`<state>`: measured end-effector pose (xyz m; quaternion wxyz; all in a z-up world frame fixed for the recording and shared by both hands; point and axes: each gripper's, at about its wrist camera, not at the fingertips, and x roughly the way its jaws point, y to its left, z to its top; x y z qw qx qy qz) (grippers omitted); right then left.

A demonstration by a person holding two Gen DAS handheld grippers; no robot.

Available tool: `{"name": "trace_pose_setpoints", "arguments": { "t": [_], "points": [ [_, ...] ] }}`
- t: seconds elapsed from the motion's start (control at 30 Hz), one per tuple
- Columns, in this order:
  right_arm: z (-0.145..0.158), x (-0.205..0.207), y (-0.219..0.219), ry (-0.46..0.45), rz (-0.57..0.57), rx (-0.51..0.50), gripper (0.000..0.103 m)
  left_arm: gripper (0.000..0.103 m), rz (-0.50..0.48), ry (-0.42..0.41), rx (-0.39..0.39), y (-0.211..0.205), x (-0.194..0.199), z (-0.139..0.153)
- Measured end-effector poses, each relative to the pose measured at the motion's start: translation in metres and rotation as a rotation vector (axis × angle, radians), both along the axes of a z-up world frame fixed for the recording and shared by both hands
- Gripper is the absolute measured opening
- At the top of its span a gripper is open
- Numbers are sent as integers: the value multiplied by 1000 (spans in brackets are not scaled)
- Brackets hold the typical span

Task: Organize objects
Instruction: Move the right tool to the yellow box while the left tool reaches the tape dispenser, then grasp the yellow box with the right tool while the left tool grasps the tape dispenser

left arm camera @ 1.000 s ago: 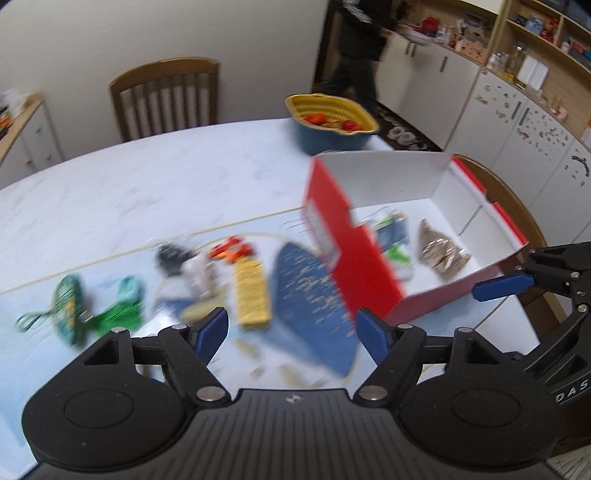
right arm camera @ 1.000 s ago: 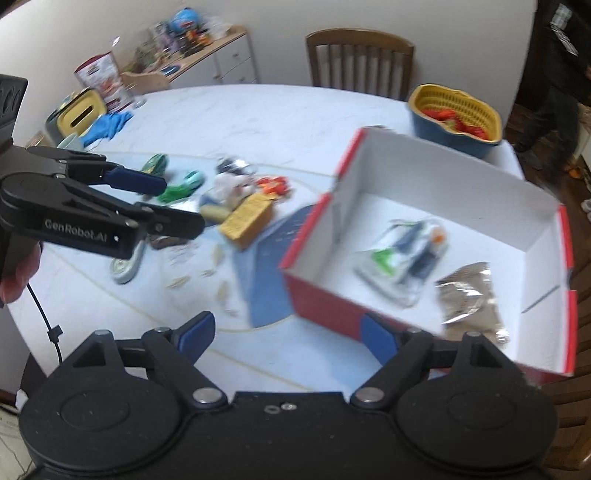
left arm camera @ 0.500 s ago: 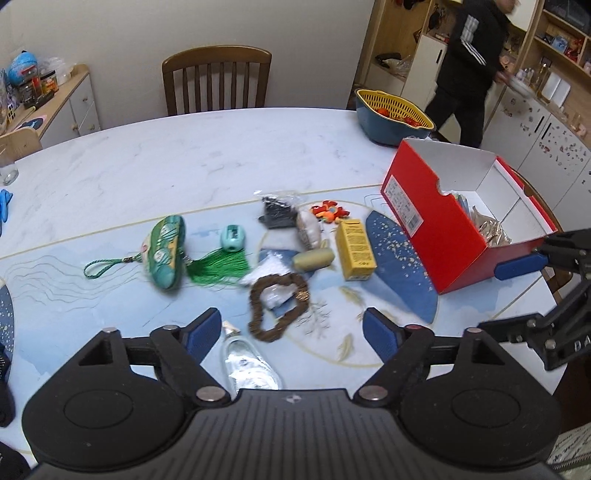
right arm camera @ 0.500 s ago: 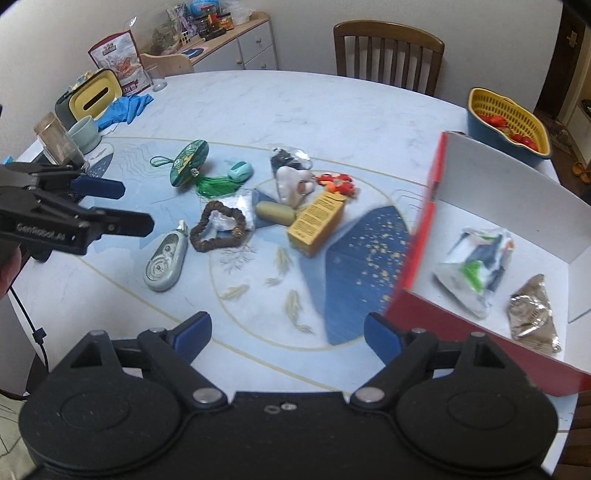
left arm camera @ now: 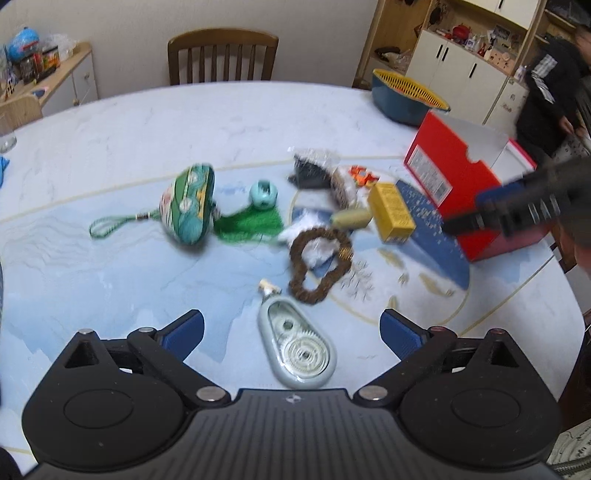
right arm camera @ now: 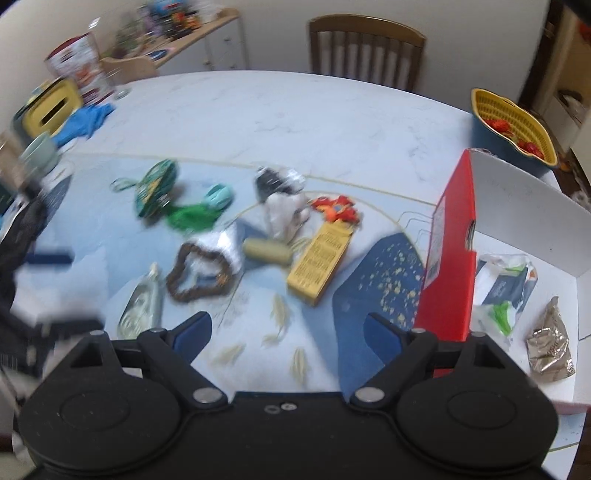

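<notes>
In the left wrist view the right hand-held gripper [left arm camera: 480,210] is smeared by motion, so its finger outlines cannot be read, and it covers part of the red box [left arm camera: 443,166], whose inside is hidden from here. The person in dark clothes [left arm camera: 546,92] is cut off by the right edge. In the right wrist view the left hand-held gripper [right arm camera: 44,280] is a dark blur at the left edge, partly cropped. The clutter on the sideboard [right arm camera: 166,18] is too blurred to name. The box's near corner runs behind the camera housing, and the crumpled foil packet [right arm camera: 550,343] shows no legible print.
</notes>
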<state>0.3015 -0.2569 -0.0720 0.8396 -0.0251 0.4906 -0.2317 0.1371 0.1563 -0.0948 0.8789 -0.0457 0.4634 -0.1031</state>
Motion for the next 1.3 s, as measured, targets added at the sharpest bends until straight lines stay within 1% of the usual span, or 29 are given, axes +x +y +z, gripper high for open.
{"name": "trace_pose_setpoints", "arguments": {
  "t": [0.1,0.37,0.57,0.7,0.77,0.83,1.0,1.03,1.1,1.17,1.2,1.3],
  "points": [
    [-5,14,-15,-8,-54,-6,89,102,-5,22,0,-2,0,-12],
    [-24,44,-44,13,-164,-18,88,102,-13,35,54,-20,6,-32],
    [-39,58,-58,28,-230,-8,84,102,-15,37,91,-26,10,-40],
    [-44,62,-68,18,-288,-2,74,102,-8,34,126,-31,10,-44],
    [-47,63,-72,18,-308,17,71,102,-4,30,136,-33,10,-46],
    [-49,64,-74,18,-320,24,69,102,-5,26,128,-33,9,-47],
    [-54,65,-75,23,-336,38,52,101,13,32,120,-35,9,-49],
    [-55,64,-75,19,-338,42,51,98,17,31,114,-35,9,-49],
    [-54,64,-74,13,-335,51,45,90,23,34,107,-35,10,-49],
    [-55,64,-71,12,-326,51,40,78,27,41,104,-35,11,-50],
    [-55,63,-70,14,-323,53,37,76,29,44,101,-35,11,-51],
    [-57,63,-67,21,-315,56,33,66,40,39,108,-35,11,-49]
  ]
}}
